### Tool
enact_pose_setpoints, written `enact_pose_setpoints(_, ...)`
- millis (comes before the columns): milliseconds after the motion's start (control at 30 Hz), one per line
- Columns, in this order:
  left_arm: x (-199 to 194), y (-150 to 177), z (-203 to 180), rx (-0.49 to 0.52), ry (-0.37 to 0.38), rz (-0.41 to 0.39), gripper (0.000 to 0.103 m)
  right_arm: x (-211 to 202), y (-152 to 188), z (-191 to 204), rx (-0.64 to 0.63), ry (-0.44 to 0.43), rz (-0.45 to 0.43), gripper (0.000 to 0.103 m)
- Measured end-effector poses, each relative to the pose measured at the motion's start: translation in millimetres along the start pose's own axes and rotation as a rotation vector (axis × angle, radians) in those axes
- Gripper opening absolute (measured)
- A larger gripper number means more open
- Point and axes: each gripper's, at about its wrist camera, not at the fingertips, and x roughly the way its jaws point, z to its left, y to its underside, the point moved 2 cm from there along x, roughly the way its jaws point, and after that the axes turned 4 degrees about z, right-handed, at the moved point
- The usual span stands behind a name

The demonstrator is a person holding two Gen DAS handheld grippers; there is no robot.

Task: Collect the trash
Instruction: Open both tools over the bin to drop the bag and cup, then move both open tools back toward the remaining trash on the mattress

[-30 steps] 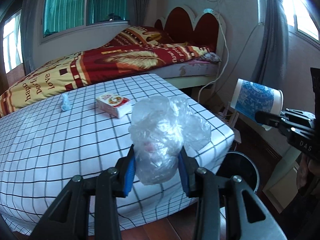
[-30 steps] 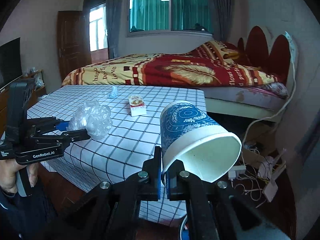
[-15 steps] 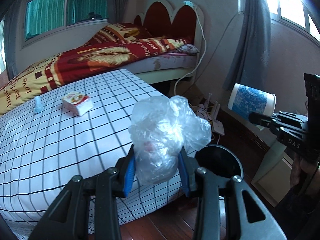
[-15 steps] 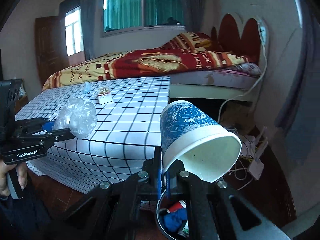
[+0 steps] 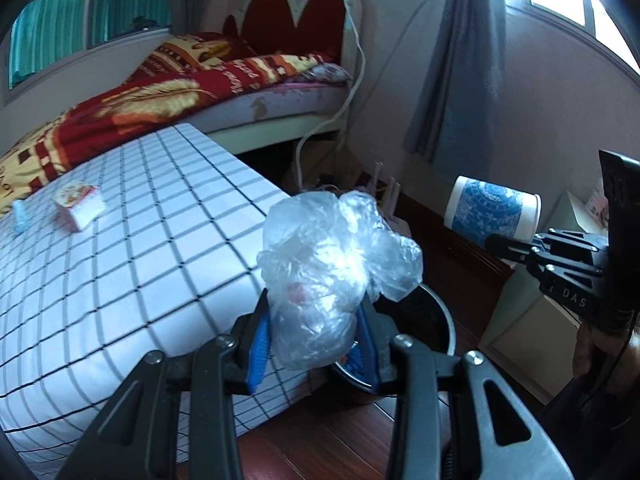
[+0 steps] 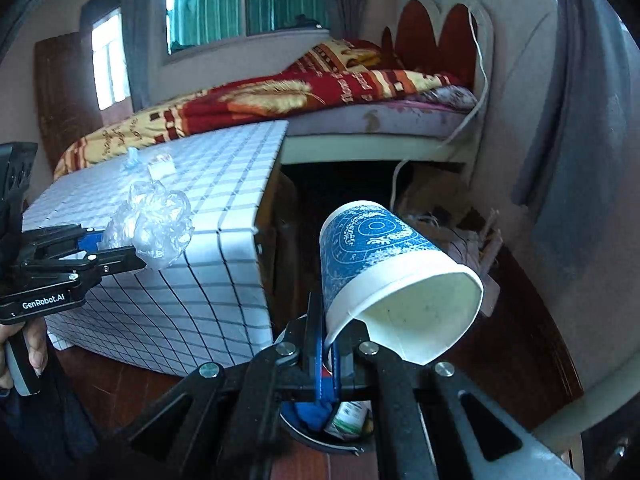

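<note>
Plastic bag (image 5: 332, 276) clenched in left tongs (image 5: 312, 344) past table (image 5: 160, 216) edge, above bin (image 5: 436, 320), paper cup (image 6: 384, 276) rim pinched in right tongs (image 6: 326, 344), floor (image 5: 328, 440) open beside.

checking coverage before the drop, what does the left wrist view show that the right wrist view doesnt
Only the left wrist view: the dark empty-looking side of the bin behind the left tool.

Only the right wrist view: trash inside the bin, and the paper cup's open mouth above the right tool.

Both: crumpled plastic bag, cup, small box on the checkered table.
</note>
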Motion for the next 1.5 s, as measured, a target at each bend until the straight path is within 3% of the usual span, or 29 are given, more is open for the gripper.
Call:
enact_pose_setpoints(467,64.8,24.8,-46.4,0.050,0.095,0.150,0.039,40.0,56.6,-32.1,0.002,0.035,0.171,0.004)
enact_pose_setpoints(933,136.9,48.7,-55.0,0.023,0.154,0.316,0.040,113.6,93.6,-31.1,-0.071,-0.041,0.384,0.004)
enact_pose_setpoints(1033,156.7,49.5,-56.3,0.026,0.187,0.367,0.044,134.2,100.7,-31.1,-0.090,-0.075,0.443,0.004)
enact_pose_setpoints(1067,162.0,51.9,-56.0,0.023,0.182,0.381,0.052,139.8,103.7,-32.4,-0.101,-0.066,0.462,0.006)
enact_pose_setpoints(1100,167.0,55.4,-55.3,0.024,0.143,0.397,0.066,145.0,107.8,-34.6,-0.114,-0.032,0.482,0.029)
enact_pose_setpoints(1133,168.9,57.5,-53.9,0.022,0.108,0.404,0.074,149.3,112.8,-39.5,-0.120,0.013,0.501,0.072)
enact_pose_setpoints(1200,167.2,62.9,-50.0,0.010,0.084,0.400,0.091,150.4,120.6,-50.4,-0.097,0.037,0.520,0.101)
enact_pose_setpoints(1267,161.1,69.4,-44.4,-0.006,0.055,0.386,0.097,147.5,124.0,-61.5,-0.062,0.051,0.526,0.101)
enact_pose_setpoints(1500,144.1,74.8,-31.2,-0.016,-0.034,0.339,0.098,139.6,119.3,-75.0,0.024,0.083,0.504,0.102)
